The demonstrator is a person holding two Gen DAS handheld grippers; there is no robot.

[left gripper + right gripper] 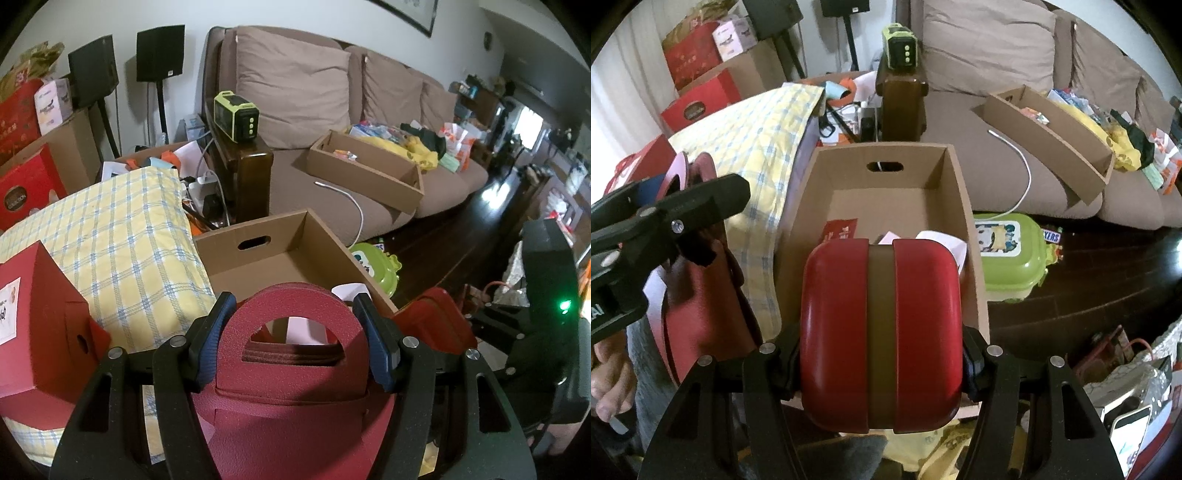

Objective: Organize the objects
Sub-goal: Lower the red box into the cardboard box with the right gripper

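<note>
I stand in a crowded living room with a long brown sofa (332,177) against the white wall and a dark shiny floor (1108,280) beside it. Straight ahead of both my tongs is an open cardboard box (886,192) with a hand slot in its far wall; a red card and some white papers lie on its bottom and most of it is still free. My left tongs (291,332) are clamped on the rounded handle of a dark red bag (291,413), which has a rough, grainy surface, and the blue pads (376,347) press on both sides of it. My right tongs (881,365) are clamped on a smooth, glossy red case (923,332) with round corners and a brown band in the middle, held just above the near edge of the box. To the left of the box is a soft yellow checked cushion (122,243), almost touching the box wall. To the right of it sits a green plastic container (1012,254) on the floor. Farther ahead on the sofa seat lies a long shallow cardboard tray (369,170), and a white cable (354,206) hangs over the seat edge.
</note>
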